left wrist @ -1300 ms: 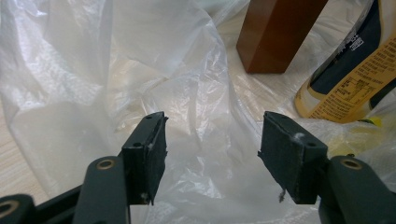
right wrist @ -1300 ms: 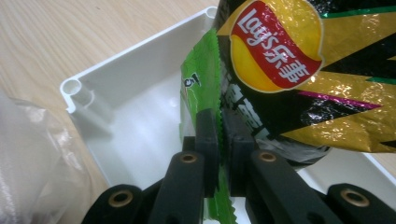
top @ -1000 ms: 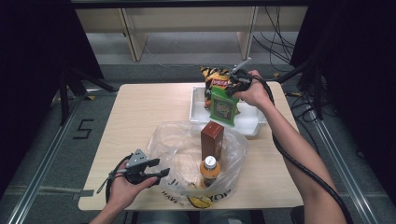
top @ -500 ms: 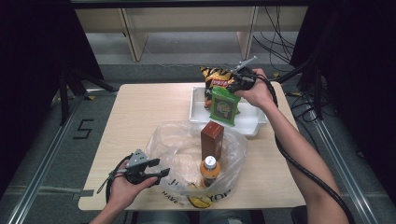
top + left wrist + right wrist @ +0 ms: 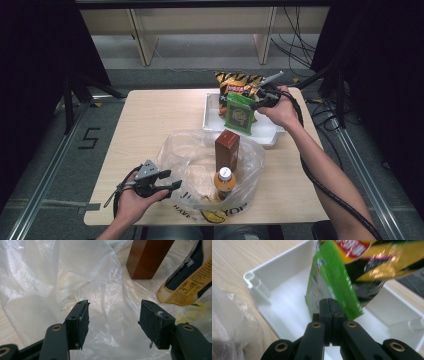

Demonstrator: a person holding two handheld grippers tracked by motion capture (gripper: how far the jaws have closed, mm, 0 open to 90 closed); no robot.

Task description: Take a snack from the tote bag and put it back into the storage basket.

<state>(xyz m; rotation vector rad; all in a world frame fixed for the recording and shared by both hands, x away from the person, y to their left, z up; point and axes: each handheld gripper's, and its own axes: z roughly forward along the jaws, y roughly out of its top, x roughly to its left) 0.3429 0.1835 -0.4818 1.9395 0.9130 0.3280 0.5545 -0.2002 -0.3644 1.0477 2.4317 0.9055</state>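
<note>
The right hand-held gripper (image 5: 331, 305) is pinching the green packet's (image 5: 329, 277) edge above the white tray (image 5: 274, 270); the left hand-held gripper (image 5: 113, 315) is staying spread beside the plastic bag (image 5: 50, 272).

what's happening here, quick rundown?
A person is packing snacks into a plastic bag on the table. The right hand-held gripper has just closed its jaws on the edge of a green packet, held upright over the white tray, beside an orange chip bag. The left hand-held gripper is open at the bag's mouth, plastic between its jaws, not clamped. A brown box and a bottle are already in the bag.
</note>
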